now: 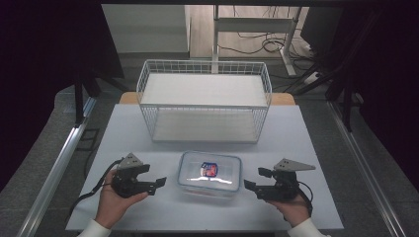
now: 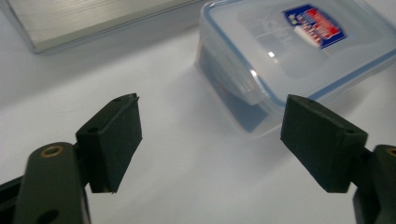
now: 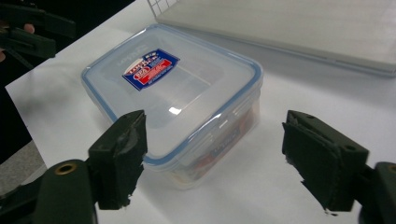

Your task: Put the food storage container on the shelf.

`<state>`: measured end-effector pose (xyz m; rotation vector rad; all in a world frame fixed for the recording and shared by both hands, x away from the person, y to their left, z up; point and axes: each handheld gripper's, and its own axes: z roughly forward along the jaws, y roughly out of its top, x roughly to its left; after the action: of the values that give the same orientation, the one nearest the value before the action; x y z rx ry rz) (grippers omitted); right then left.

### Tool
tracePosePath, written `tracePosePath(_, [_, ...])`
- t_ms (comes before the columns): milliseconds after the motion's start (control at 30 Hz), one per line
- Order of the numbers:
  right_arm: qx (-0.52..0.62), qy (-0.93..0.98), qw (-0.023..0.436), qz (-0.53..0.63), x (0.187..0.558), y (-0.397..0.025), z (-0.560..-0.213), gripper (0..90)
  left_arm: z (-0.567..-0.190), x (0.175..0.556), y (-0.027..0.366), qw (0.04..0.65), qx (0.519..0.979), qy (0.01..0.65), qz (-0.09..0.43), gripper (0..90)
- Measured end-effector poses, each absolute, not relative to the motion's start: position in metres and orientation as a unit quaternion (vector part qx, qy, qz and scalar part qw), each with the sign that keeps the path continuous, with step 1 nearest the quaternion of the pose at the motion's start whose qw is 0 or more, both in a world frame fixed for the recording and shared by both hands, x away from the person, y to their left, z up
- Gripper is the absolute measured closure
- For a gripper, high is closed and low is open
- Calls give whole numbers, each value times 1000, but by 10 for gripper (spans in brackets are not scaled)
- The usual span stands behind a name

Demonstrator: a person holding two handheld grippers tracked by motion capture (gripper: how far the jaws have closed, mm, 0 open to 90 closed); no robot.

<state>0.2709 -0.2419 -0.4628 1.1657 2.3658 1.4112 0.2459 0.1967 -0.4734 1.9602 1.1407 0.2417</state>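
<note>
A clear plastic food box (image 1: 209, 174) with a blue-sealed lid and a red and blue label sits at the front middle of the white table (image 1: 123, 133). My left gripper (image 1: 160, 183) is open just left of the box, its jaws pointing at the box's side. In the left gripper view the gripper (image 2: 210, 140) stands a short way from the box (image 2: 280, 46), near its side clip. My right gripper (image 1: 248, 185) is open just right of the box. In the right gripper view the gripper (image 3: 215, 158) faces the box (image 3: 173, 88) at a corner, apart from it.
A white wire basket (image 1: 204, 101) with two flat shelves stands behind the box at the table's back. Metal rails run along both sides of the table. A desk frame (image 1: 257, 29) and cables lie on the floor beyond.
</note>
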Motion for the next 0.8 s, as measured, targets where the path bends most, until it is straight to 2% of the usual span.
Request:
tracePosePath(267, [383,794,73,466,272,-240,-466,194,-470,248,198,434,773,456,74,168])
tracePosePath(800, [403,790,37,460,280,-236,-468,201,-491,292,179,467,750,463,-69,156])
